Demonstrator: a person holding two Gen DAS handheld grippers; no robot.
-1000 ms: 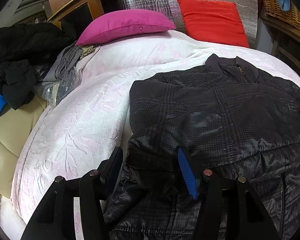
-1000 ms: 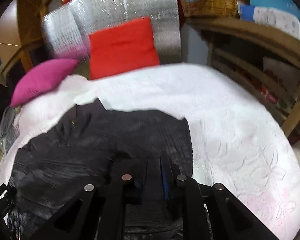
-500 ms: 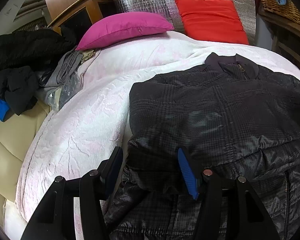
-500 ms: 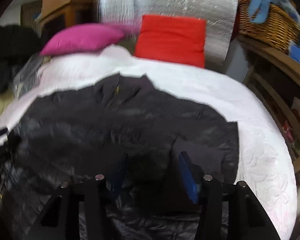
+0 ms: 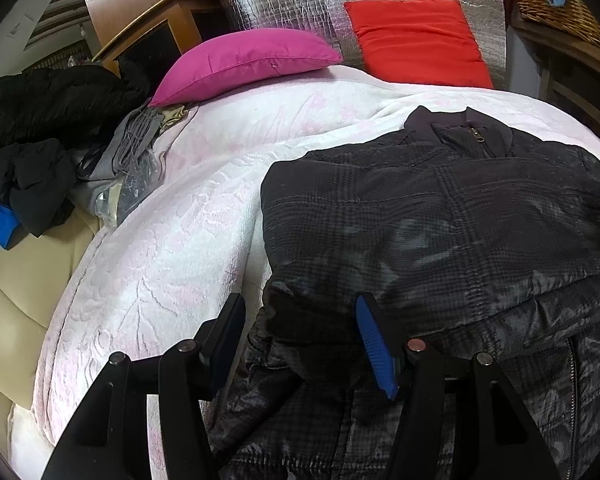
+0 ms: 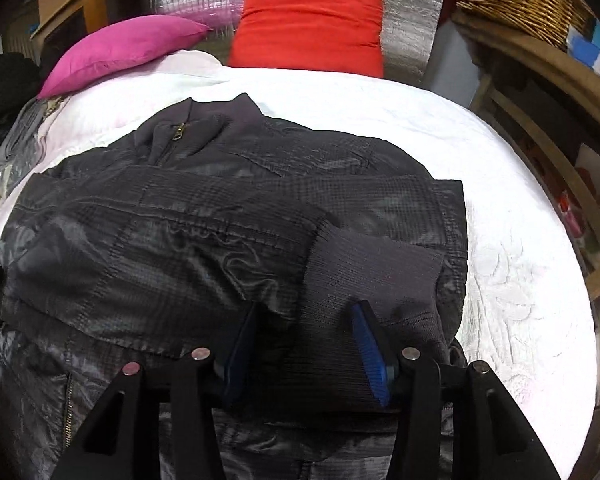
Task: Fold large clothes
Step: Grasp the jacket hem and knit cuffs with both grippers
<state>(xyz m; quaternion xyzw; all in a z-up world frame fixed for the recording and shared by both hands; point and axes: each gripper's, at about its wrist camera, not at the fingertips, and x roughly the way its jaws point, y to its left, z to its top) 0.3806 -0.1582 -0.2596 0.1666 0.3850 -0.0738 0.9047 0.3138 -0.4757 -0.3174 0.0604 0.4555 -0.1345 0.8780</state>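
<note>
Dark quilted zip-front jacket (image 6: 228, 216) lies front-up on white embossed bedspread (image 6: 500, 208), sleeves folded across the chest. Left gripper (image 5: 300, 340) spread over jacket's side edge; right gripper (image 6: 306, 344) spread astride grey ribbed cuff (image 6: 372, 268). Pinch both hem corners evenly before folding upward

One dark jacket (image 5: 440, 216), one pink pillow (image 5: 244, 62), one red cushion (image 5: 418, 40), one wicker basket (image 6: 516, 4), two tools

The dark jacket (image 5: 440, 220) runs off the lower and right edges of the left wrist view; its hem is unseen. The wicker basket (image 6: 516, 0) is cut by the top edge, contents unidentifiable.
</note>
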